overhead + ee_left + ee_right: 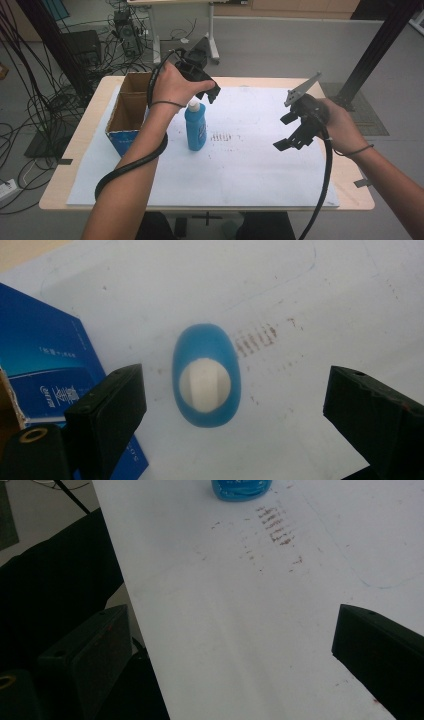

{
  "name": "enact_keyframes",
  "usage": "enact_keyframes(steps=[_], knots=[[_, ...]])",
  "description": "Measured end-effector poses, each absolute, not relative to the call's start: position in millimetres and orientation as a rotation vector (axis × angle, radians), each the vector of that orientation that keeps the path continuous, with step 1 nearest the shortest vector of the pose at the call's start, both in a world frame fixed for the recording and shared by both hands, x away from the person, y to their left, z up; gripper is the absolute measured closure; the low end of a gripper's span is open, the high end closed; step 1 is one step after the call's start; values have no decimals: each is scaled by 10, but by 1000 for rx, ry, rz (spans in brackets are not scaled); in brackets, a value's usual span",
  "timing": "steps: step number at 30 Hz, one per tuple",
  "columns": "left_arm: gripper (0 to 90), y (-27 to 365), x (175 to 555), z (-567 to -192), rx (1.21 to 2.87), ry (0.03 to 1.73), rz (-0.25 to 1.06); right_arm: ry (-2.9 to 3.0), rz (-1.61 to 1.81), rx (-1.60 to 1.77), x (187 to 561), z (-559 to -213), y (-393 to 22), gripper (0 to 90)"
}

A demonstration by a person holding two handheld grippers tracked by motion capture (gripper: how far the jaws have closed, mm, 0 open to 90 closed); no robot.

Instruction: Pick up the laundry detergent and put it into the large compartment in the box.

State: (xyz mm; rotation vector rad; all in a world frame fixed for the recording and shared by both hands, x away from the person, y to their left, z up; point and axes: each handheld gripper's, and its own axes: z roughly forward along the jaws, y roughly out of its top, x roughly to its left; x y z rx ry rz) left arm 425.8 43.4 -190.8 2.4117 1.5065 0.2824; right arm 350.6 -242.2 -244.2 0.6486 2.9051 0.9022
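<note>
Left gripper spread wide above upright bottle, box just beside, right gripper spread, over bare sheet

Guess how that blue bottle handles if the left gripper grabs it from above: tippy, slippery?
The blue bottle stands upright, tall on a narrow base, so a sideways nudge would probably tip it. Its smooth plastic looks slippery, and the white cap is a small target. The left gripper, open above it, likely needs a centred close.

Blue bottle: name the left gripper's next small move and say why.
Probably lower the left gripper straight down: it hangs open above the upright blue bottle, whose white cap lies between the fingers, not yet touched.
</note>
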Motion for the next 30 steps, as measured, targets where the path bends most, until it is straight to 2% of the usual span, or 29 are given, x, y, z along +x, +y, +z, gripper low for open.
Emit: enact_keyframes(steps=[30], knots=[[104, 454, 4373, -2273, 2417, 1564, 287, 2920, 908, 673, 3554, -2536, -2433, 28]])
